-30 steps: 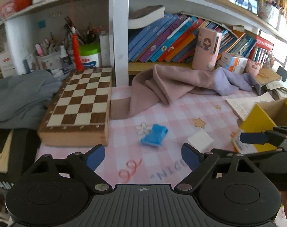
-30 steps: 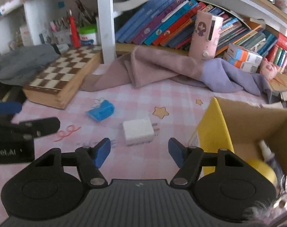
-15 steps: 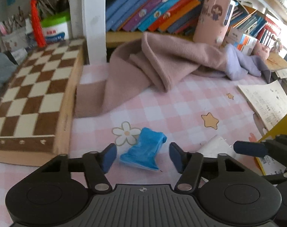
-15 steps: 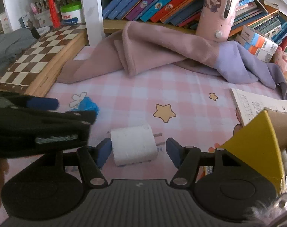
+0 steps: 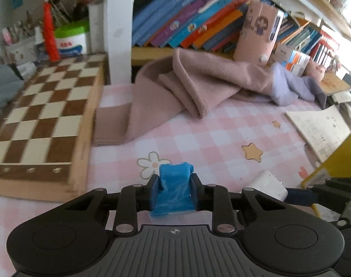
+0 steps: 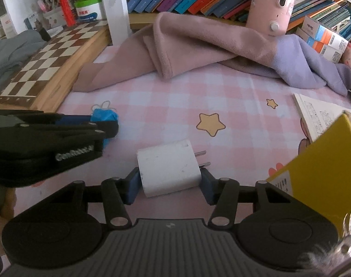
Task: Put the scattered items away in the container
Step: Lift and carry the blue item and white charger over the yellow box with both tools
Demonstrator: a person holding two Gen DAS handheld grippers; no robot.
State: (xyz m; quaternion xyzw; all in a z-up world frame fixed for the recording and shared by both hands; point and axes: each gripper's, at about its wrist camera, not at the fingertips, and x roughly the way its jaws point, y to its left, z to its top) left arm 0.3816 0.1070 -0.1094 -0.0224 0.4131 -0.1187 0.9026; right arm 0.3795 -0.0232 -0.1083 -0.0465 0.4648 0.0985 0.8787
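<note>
My left gripper [image 5: 174,190] is shut on a crumpled blue plastic bag [image 5: 174,185] on the pink checked tablecloth. From the right wrist view the bag [image 6: 105,115] shows between the left gripper's fingers at the left. My right gripper [image 6: 169,184] is shut on a white plug charger [image 6: 168,169], its two prongs pointing right. The charger [image 5: 266,185] shows at the lower right in the left wrist view. The yellow cardboard box [image 6: 323,159] stands at the right, also seen in the left wrist view [image 5: 341,161].
A wooden chessboard box [image 5: 43,120] lies at the left. A pink and lilac blanket [image 5: 198,87] is heaped at the back before a shelf of books [image 5: 193,25]. A pink bottle [image 6: 273,2] stands on the blanket. An open booklet [image 5: 318,127] lies by the yellow box.
Both grippers moved forward and down over their objects and closed: the left on the blue bag, the right on the white charger.
</note>
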